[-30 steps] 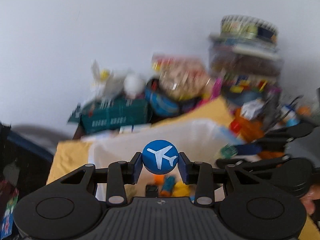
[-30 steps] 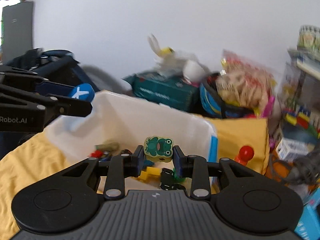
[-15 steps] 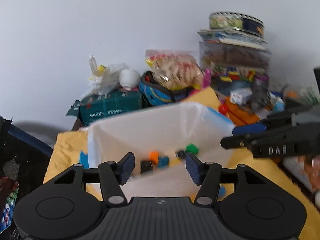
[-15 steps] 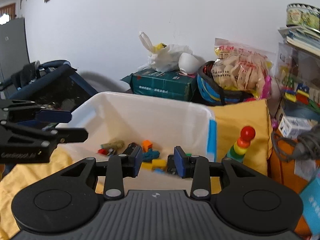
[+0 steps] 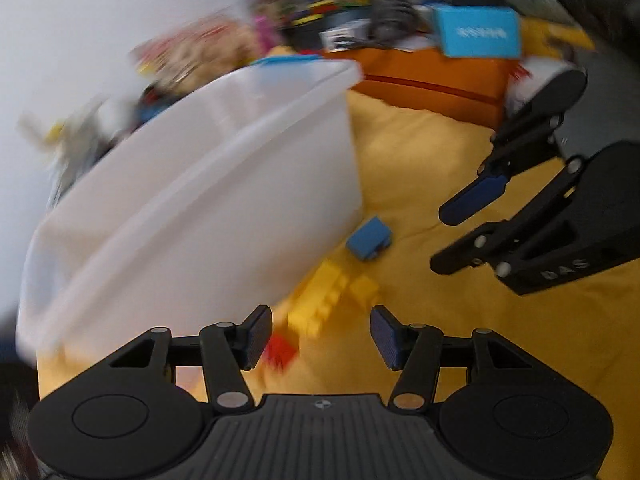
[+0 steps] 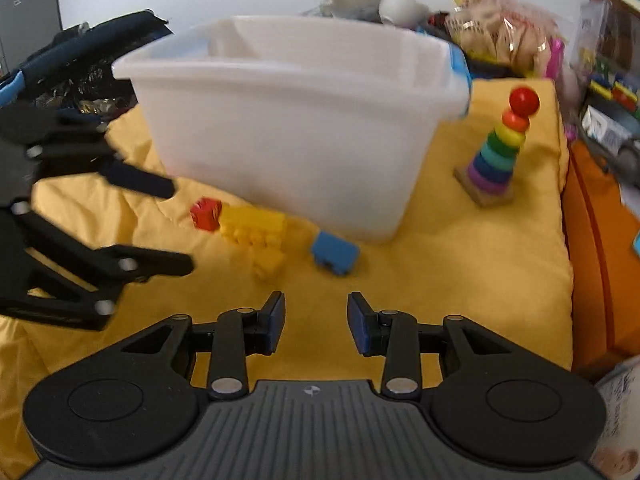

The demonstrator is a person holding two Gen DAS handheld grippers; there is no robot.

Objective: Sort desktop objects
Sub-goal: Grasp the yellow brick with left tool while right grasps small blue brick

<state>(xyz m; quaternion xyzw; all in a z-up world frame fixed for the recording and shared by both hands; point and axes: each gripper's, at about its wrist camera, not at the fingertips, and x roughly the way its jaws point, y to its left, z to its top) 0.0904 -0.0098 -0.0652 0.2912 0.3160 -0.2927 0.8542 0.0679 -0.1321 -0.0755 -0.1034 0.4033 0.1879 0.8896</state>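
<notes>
So the loose toys left to sort are bunched up right at the foot of the white bin (image 6: 288, 128): a red block (image 6: 206, 214), a clump of yellow bricks (image 6: 256, 228) and a little blue block (image 6: 334, 254), all lying on the yellow cloth (image 6: 460, 280) that covers the counter. They sit just beside the bin wall, which makes sense since anything picked up only needs a short lift over the rim.

The left claw (image 5: 318, 334) is open with nothing between its pads, angled down over the yellow bricks and the red block. My guess is it's lining up for one of those, probably the yellow clump. That view is pretty smeared though, so I can't tell how close it actually is.

The right claw (image 6: 316, 324) is also open and empty, pointed at the cloth just short of the blue block, which looks like its pick.

Off to the side the rainbow ring stacker (image 6: 496, 152) stands upright, well apart from the pile. Clutter along the wall behind looks like background stuff.
</notes>
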